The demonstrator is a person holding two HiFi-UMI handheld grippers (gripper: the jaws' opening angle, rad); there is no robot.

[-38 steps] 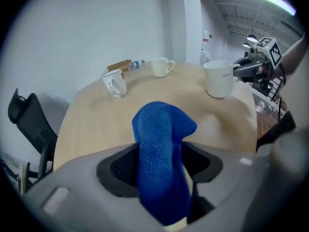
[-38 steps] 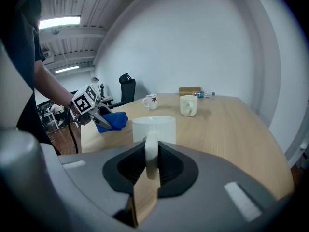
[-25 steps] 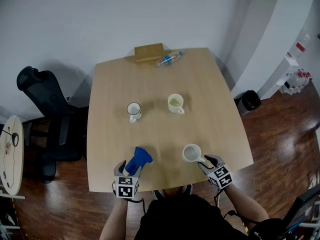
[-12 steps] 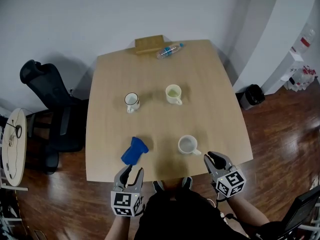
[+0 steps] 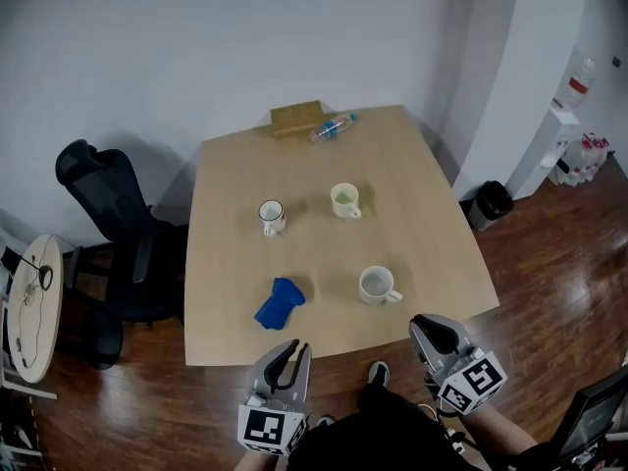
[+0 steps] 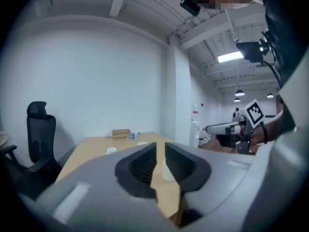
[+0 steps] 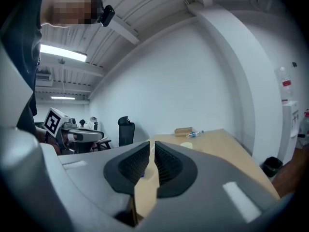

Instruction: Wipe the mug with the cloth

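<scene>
A crumpled blue cloth (image 5: 279,302) lies on the wooden table (image 5: 432,224) near its front left. A white mug (image 5: 376,285) stands to its right, handle toward me. Both grippers hang off the table's near edge, above the floor. My left gripper (image 5: 291,347) (image 6: 160,149) points level at the table; its jaws have just been closing to a thin slit with nothing between them. My right gripper (image 5: 429,328) (image 7: 152,149) has likewise been closing and holds nothing.
Two more mugs (image 5: 271,215) (image 5: 344,200) stand mid-table. A plastic bottle (image 5: 331,127) and a wooden box (image 5: 296,118) lie at the far edge. A black office chair (image 5: 108,214) and a round side table (image 5: 34,302) are left; a bin (image 5: 491,201) is right.
Both grippers let go, the left of the cloth and the right of the mug, then pulled back off the table and rose. Their jaws closed empty.
</scene>
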